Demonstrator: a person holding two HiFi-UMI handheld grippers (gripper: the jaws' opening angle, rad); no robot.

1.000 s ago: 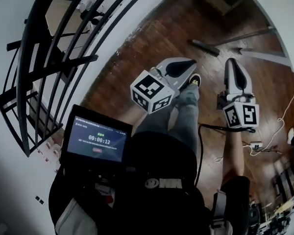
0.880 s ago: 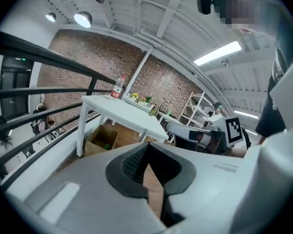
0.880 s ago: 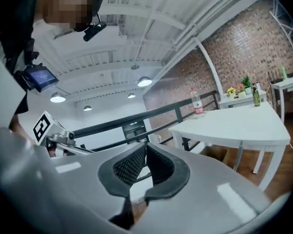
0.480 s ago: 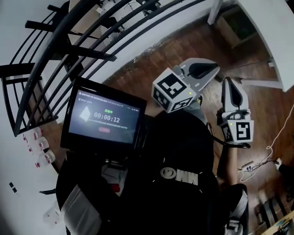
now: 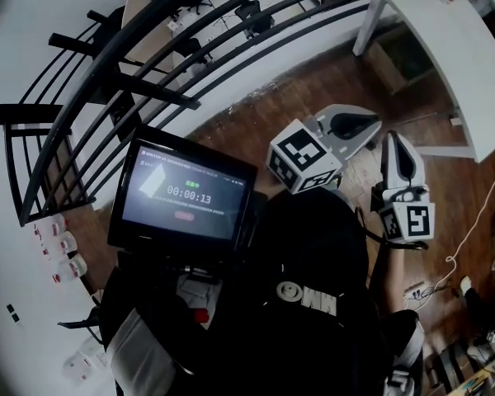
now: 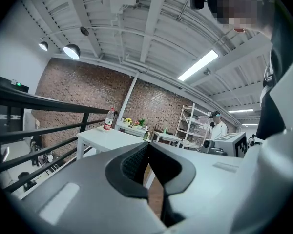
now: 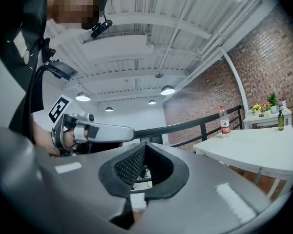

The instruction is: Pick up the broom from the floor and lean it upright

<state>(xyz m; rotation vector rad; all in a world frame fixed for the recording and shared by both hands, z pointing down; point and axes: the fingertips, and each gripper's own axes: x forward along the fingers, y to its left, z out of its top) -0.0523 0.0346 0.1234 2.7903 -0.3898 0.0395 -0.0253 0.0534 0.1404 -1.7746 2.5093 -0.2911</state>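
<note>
The broom does not show in any view at this moment. In the head view my left gripper [image 5: 373,127] and my right gripper [image 5: 397,136] are held up side by side in front of the person's chest, both pointing level towards the white table [image 5: 445,48]. The left gripper [image 6: 147,146] has its jaws closed tip to tip, with nothing between them. My right gripper [image 7: 144,146] is shut too and holds nothing. The right gripper view also catches the left gripper [image 7: 129,130] in a hand, off to the left.
A curved black railing [image 5: 148,89] runs along the left. A bottle [image 7: 225,121] stands on the white table. A cardboard box [image 5: 396,60] sits under it. A pale bar [image 5: 441,149] and white cables [image 5: 470,229] lie on the wood floor. A tablet [image 5: 186,195] hangs at the chest.
Both grippers have risen from near the floor to chest height. The head view has swung up, and the broom seen on the floor at first has dropped out of sight.
</note>
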